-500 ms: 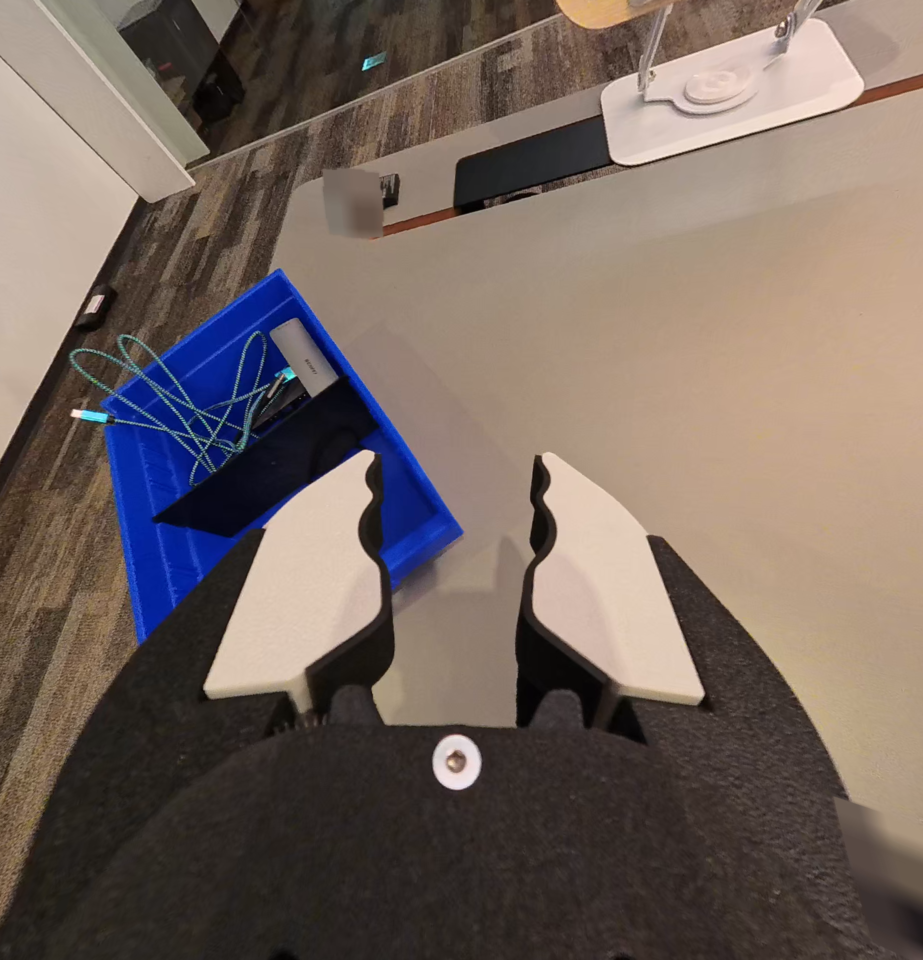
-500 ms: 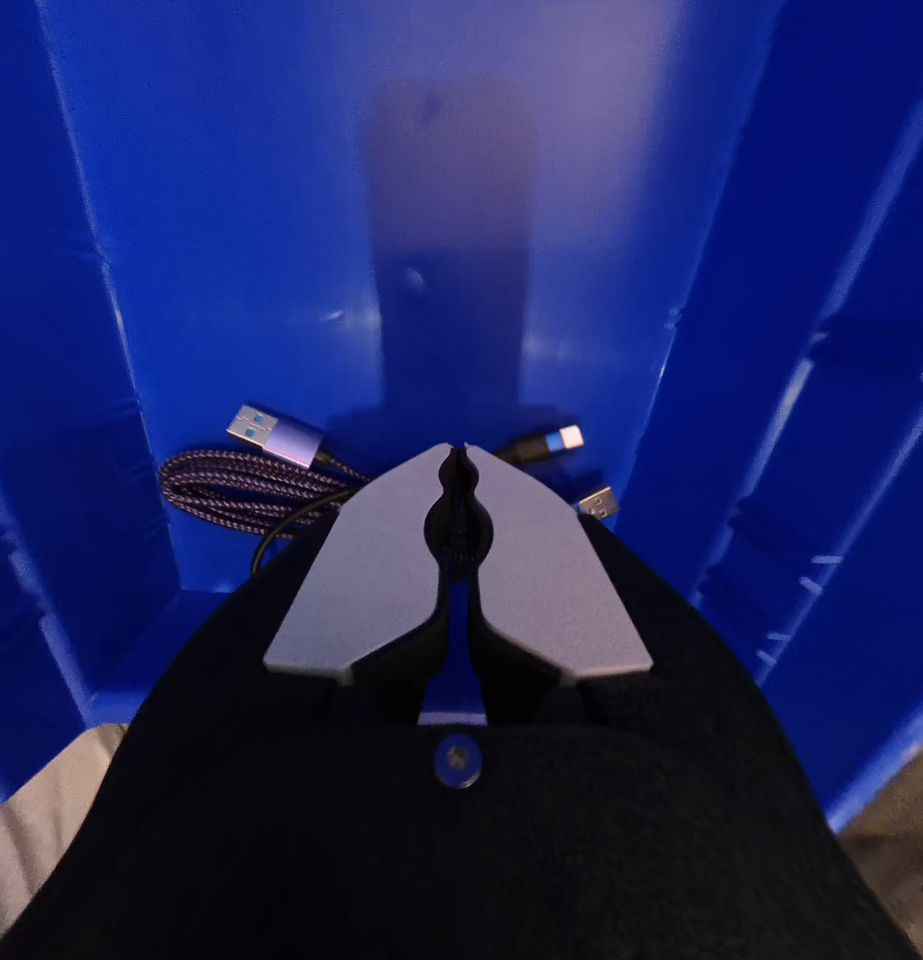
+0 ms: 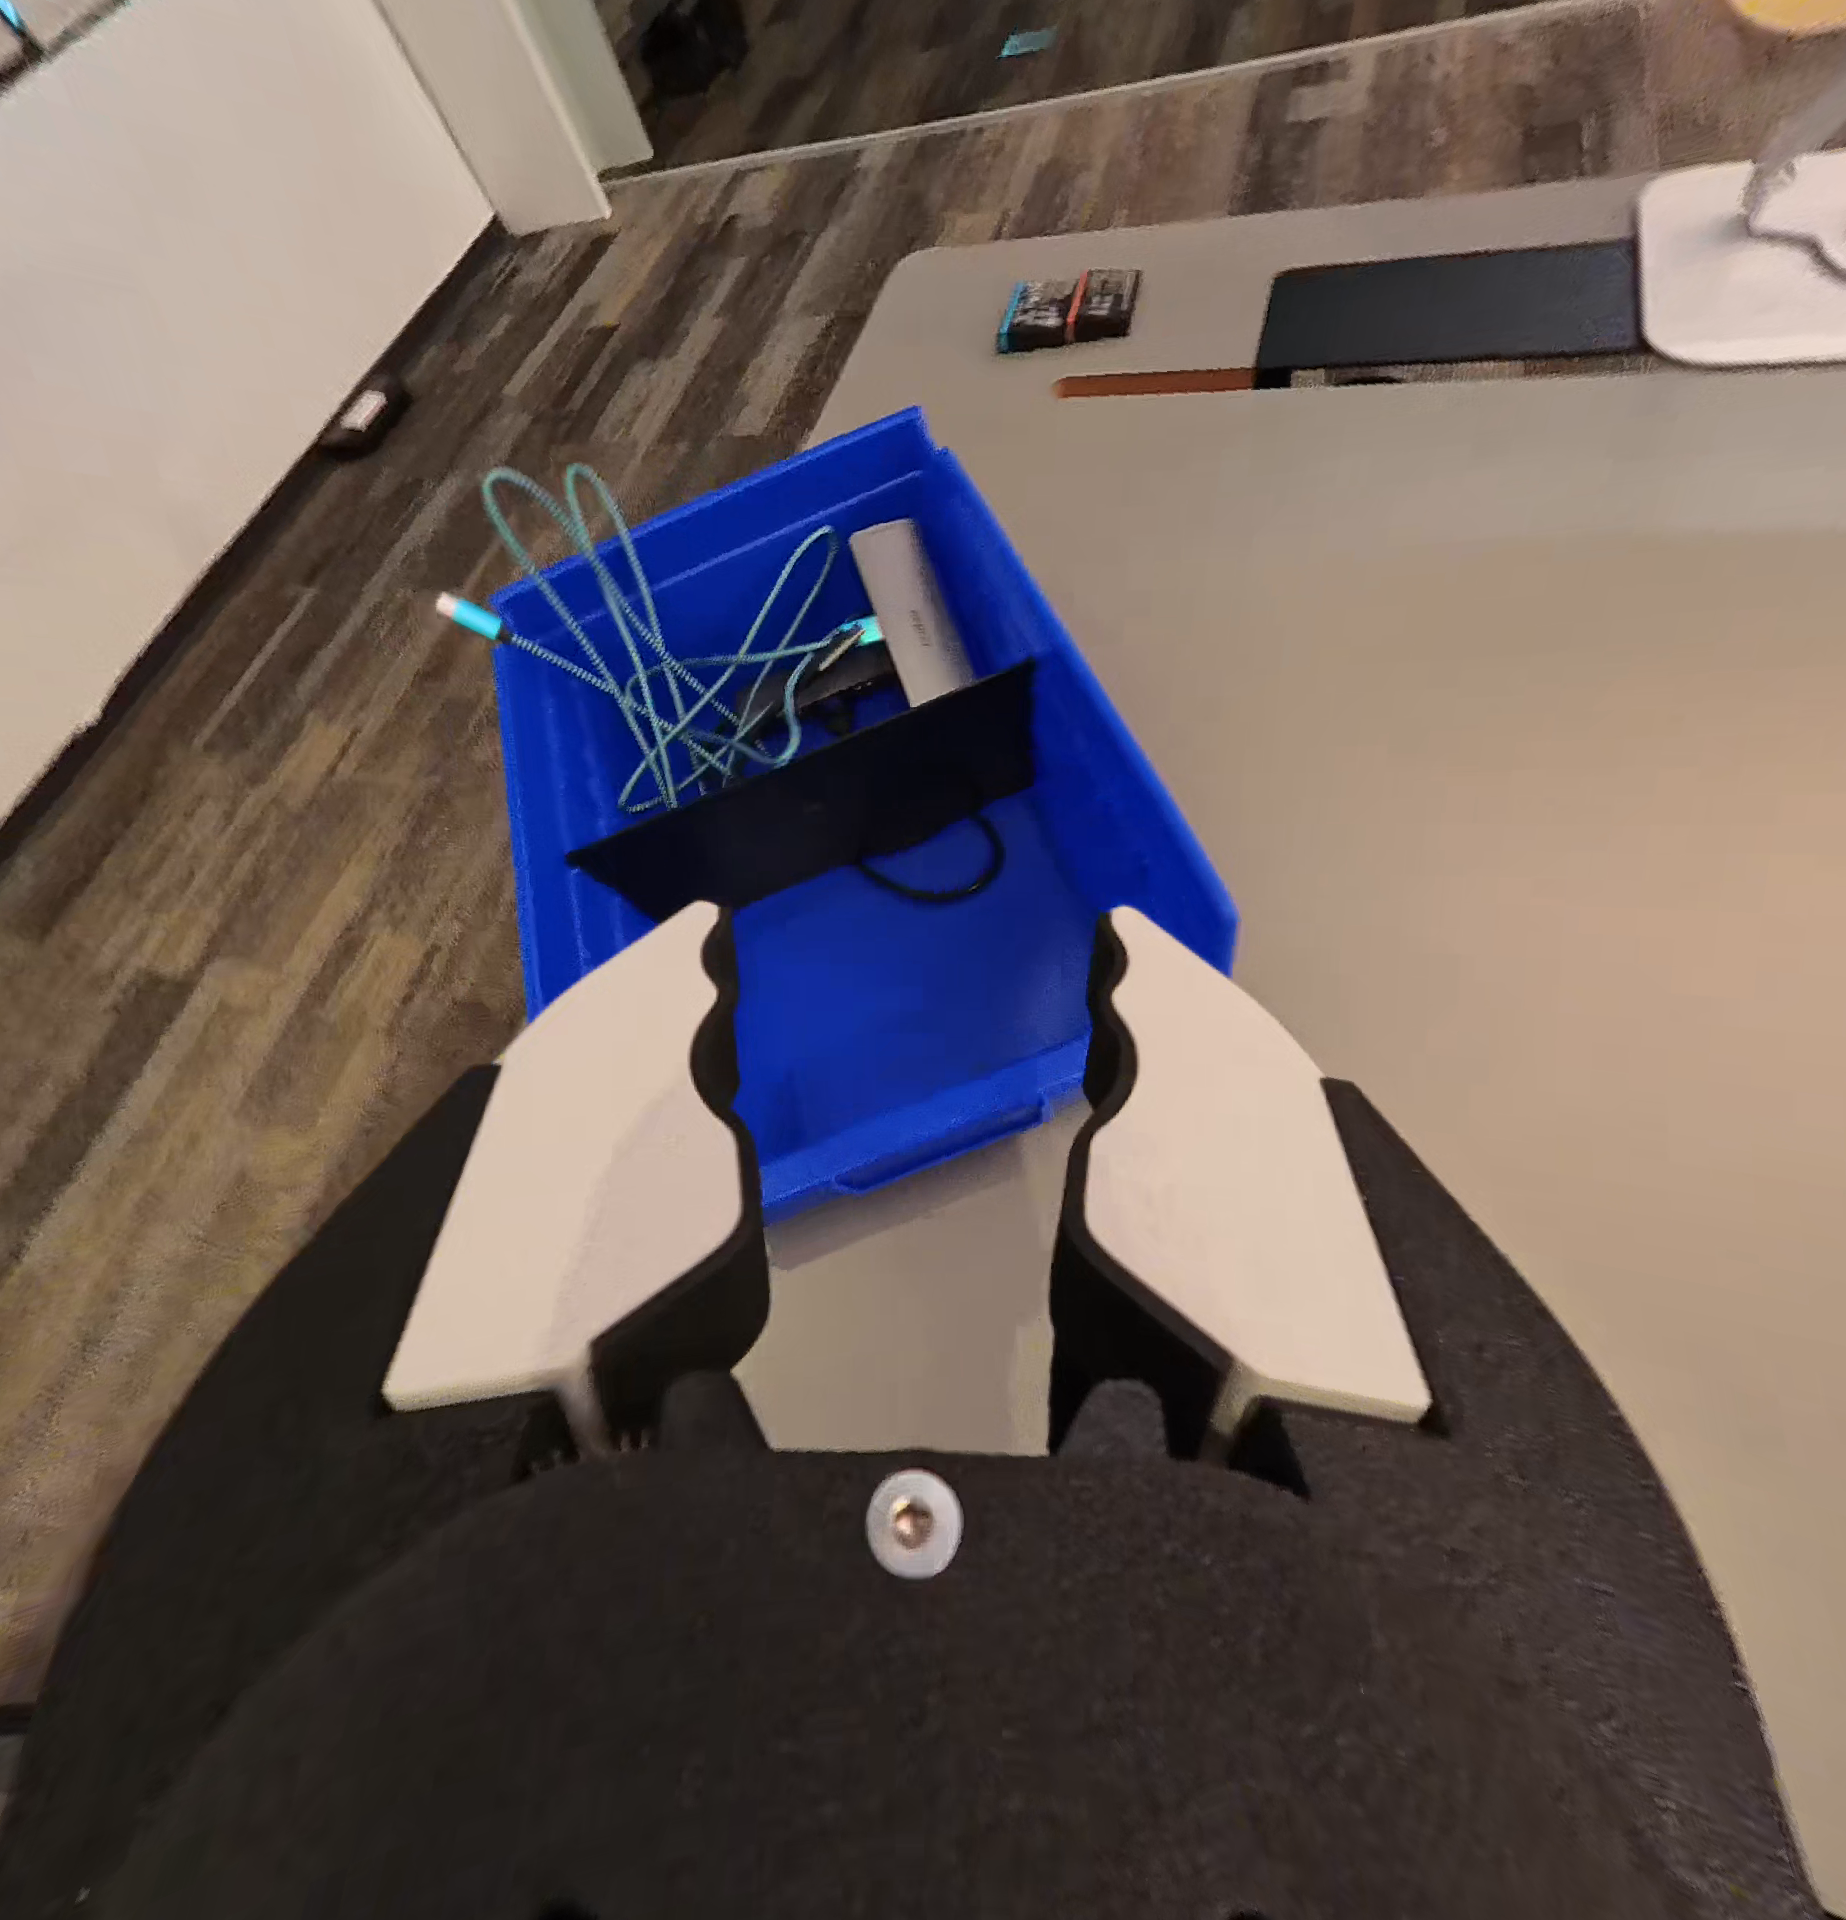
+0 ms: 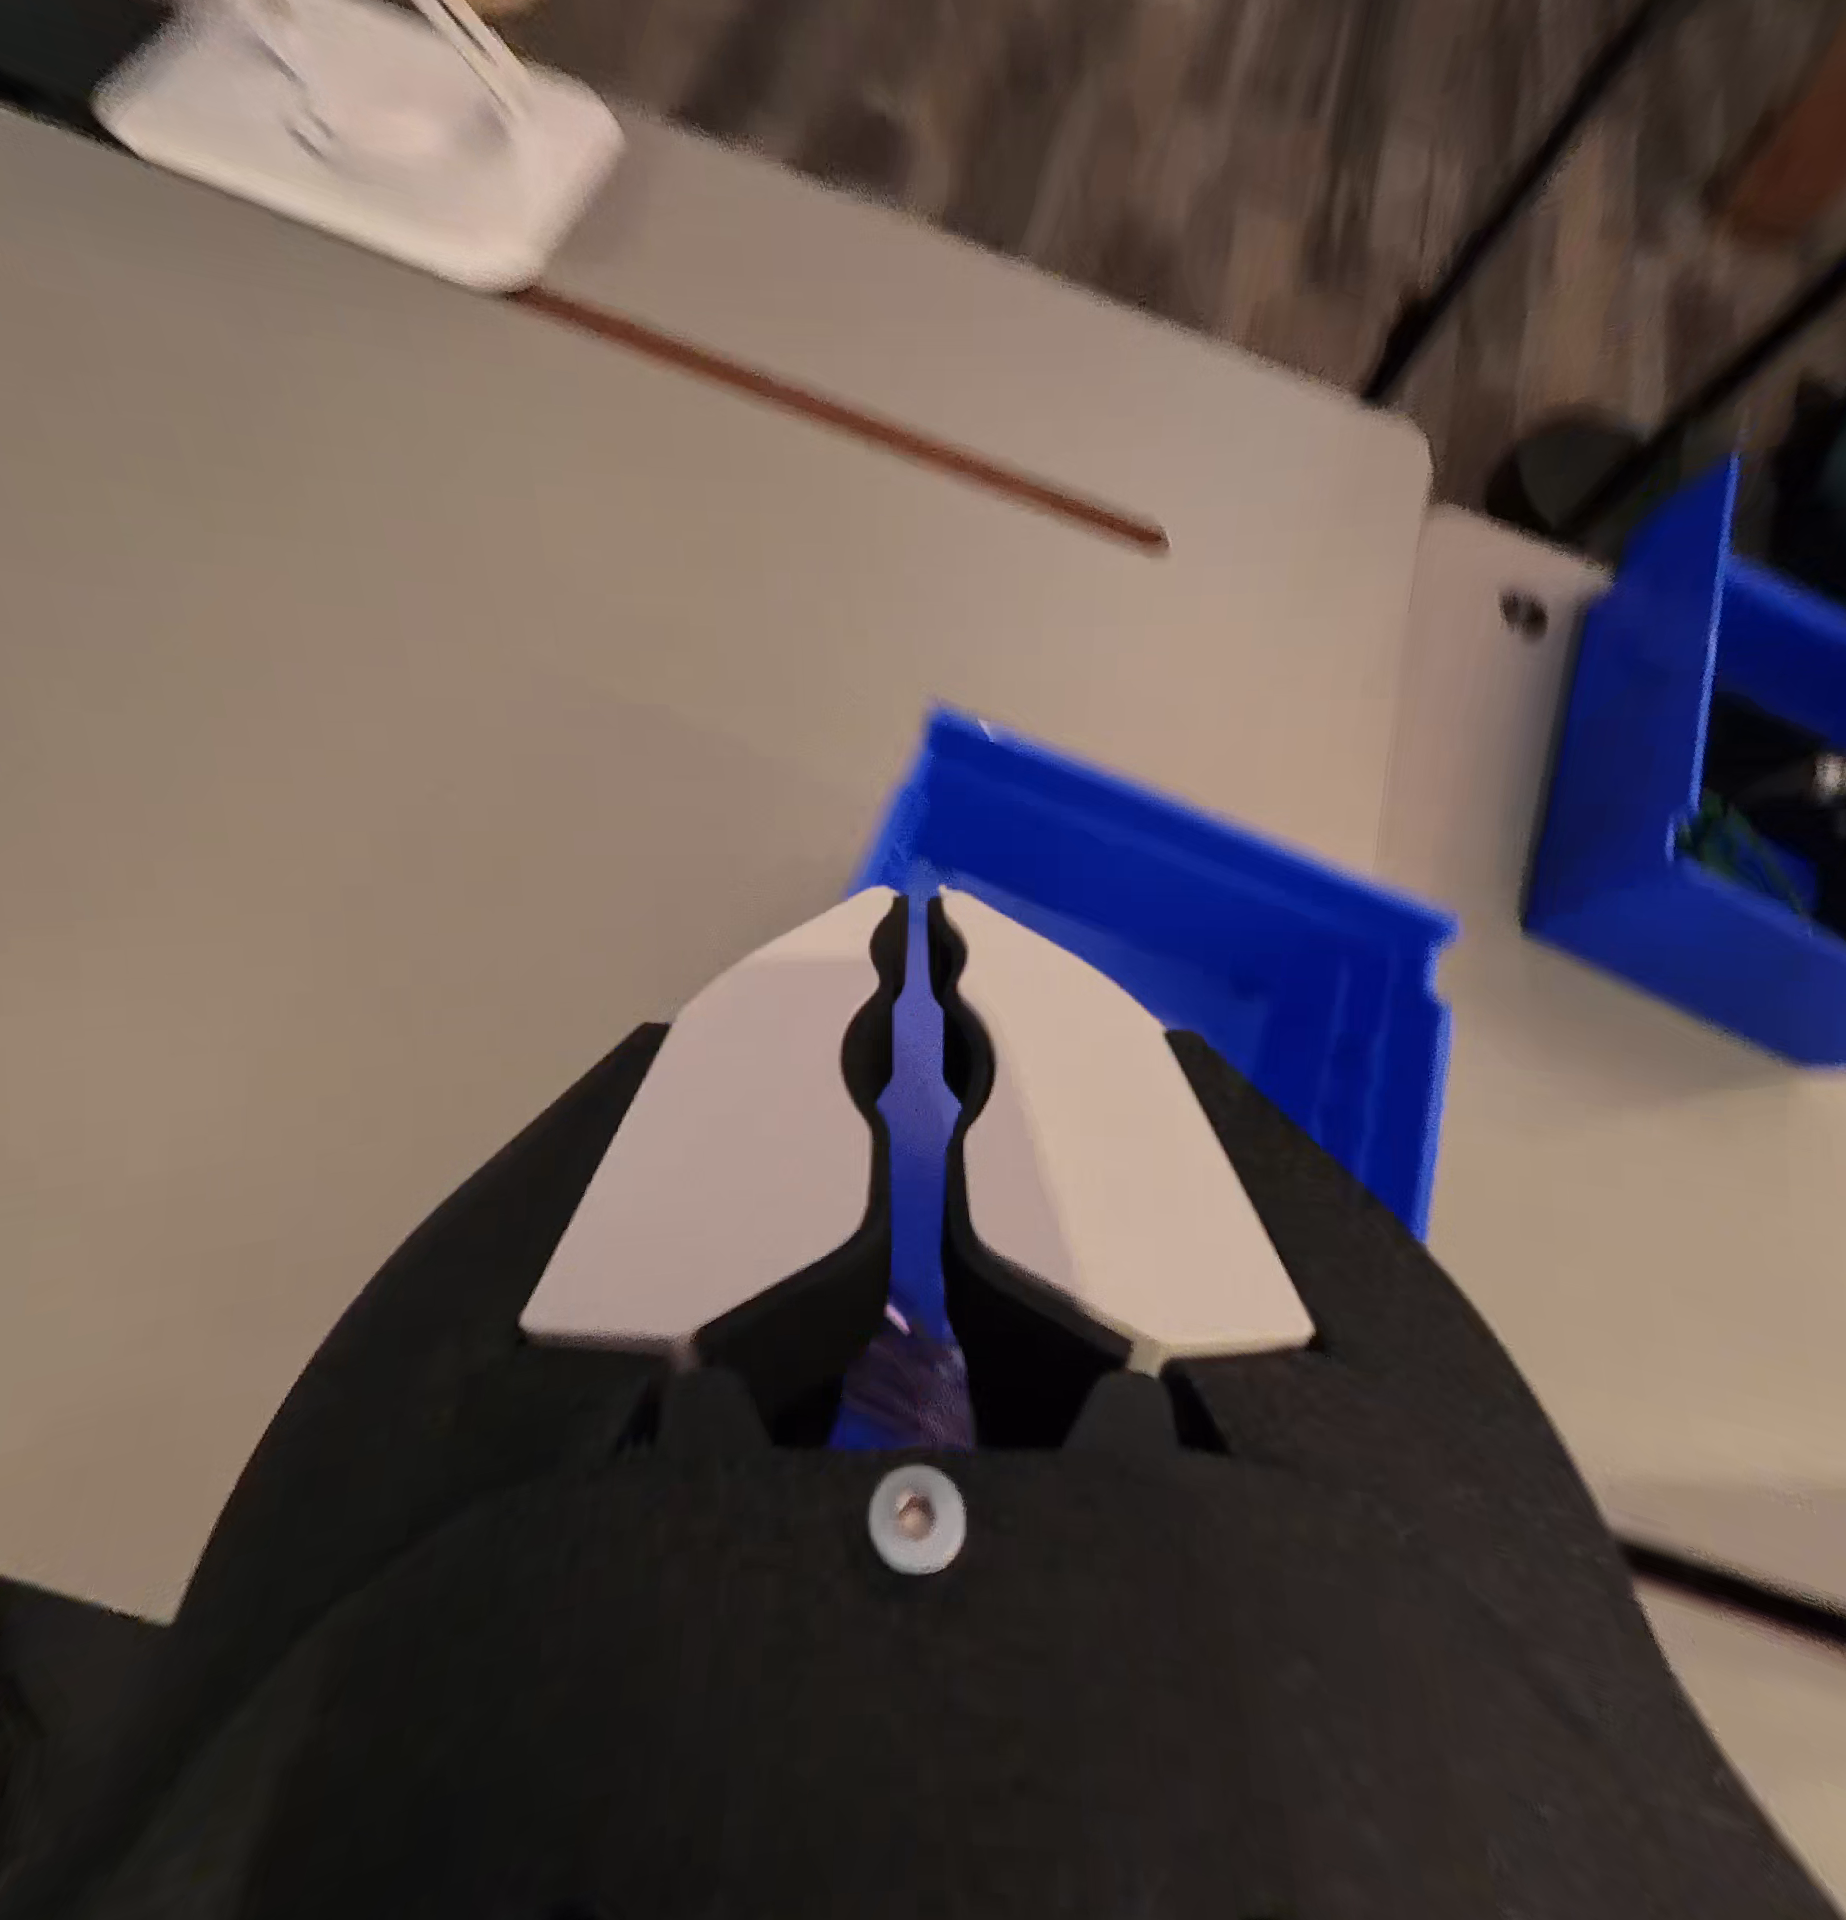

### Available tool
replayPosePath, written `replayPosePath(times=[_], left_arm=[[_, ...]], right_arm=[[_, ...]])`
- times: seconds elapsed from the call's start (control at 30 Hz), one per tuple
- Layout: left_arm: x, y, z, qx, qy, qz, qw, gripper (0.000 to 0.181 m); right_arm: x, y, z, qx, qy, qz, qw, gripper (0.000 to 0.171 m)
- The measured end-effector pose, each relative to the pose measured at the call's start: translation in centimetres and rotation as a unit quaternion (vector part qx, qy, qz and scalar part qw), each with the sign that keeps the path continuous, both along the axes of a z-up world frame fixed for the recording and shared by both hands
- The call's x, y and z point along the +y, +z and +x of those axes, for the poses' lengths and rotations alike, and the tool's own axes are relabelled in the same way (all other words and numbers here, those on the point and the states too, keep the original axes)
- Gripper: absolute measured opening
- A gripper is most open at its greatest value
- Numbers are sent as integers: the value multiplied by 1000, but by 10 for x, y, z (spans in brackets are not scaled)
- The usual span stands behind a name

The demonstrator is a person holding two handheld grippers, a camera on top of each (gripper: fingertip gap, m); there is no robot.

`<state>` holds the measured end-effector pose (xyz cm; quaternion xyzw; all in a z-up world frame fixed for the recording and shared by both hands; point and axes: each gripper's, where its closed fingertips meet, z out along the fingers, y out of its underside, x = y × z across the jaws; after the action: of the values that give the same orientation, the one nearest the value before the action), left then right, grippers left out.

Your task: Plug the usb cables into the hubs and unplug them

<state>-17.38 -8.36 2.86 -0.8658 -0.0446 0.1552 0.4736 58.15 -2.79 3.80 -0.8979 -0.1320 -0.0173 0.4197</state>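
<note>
Left claw [image 3: 908, 935] wide open, empty, above near end of blue bin [image 3: 1137, 831] at worktop [image 3: 1470, 831] edge. Teal cable [image 3: 670, 665] and silver hub [image 3: 914, 613] behind its black divider [image 3: 825, 821]. Right claw [image 4: 914, 904] nearly closed, a blurry purple cable [image 4: 914, 1397] low between its fingers; grip unclear.

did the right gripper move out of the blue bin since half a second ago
Yes. The right gripper was deep inside the bin facing its back wall; it now sits above, with the blue bin rim below and the table in view.

A bin [image 3: 1137, 821] sits at the table's [image 3: 1470, 831] left edge; behind its divider [image 3: 825, 810] lie a cable [image 3: 638, 644] and hub [image 3: 914, 613].
</note>
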Motion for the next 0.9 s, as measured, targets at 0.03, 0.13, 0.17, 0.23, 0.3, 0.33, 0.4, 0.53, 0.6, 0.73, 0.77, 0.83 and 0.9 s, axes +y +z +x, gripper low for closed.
replayPosePath(times=[0.03,0.13,0.17,0.23,0.3,0.33,0.4,0.53,0.6,0.73,0.77,0.83,0.9], left_arm=[[-2,-3,-10,-19,10,1,1000,68],[-12,-6,-54,-11,59,18,998,69],[-14,-7,-74,-6,82,24,996,69],[-11,-17,-105,-35,99,31,994,69],[-6,-34,-129,-56,111,14,992,70],[-2,-42,-140,-48,116,2,992,70],[4,-63,-152,-47,117,-36,991,70],[11,-103,-168,-28,111,-142,983,63],[12,-118,-173,-17,90,-193,977,52],[24,-132,-177,-29,35,-205,978,22],[27,-134,-181,-28,24,-201,979,19],[37,-133,-188,-47,-13,-177,983,13],[46,-133,-193,-77,-61,-154,983,9]], right_arm=[[6,13,-18,5,20,23,1000,6],[25,34,-66,1,64,55,996,17],[31,35,-79,-6,74,55,996,19],[42,31,-104,-12,92,45,995,24],[51,24,-123,-13,105,35,994,29],[55,20,-130,-15,108,29,994,32],[61,12,-143,-17,111,18,993,33],[65,-2,-163,-24,120,-5,993,33],[66,-5,-172,-34,123,-12,992,33],[66,-7,-190,-41,135,-19,990,32],[66,-8,-194,-41,137,-22,990,32],[68,-10,-202,-41,140,-27,989,32],[69,-13,-209,-45,142,-34,988,32]])
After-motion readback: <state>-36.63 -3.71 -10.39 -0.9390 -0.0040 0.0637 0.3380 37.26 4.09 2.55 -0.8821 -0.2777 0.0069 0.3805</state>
